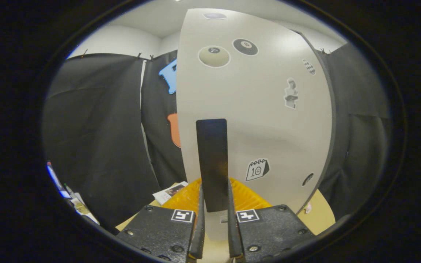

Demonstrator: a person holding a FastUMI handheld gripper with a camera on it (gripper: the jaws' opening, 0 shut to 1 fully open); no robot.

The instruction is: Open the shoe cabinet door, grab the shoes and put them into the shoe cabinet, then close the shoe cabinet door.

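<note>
Gripper (216,204) nearly closed, both fingers (198,226) pressing sides of dark handle (212,164) between them. Handle upright on white cabinet door (254,109), directly ahead. Door carries stickers: two billiard balls up high, calendar (257,169) beside handle. Yellow ribbed thing (247,197) low behind fingers, on tan surface (322,215). Papers (170,191) beyond left finger.

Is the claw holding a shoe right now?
No, the claw is closed on the black handle of the white cabinet door, one finger on each side, and no shoe sits between them.
</note>
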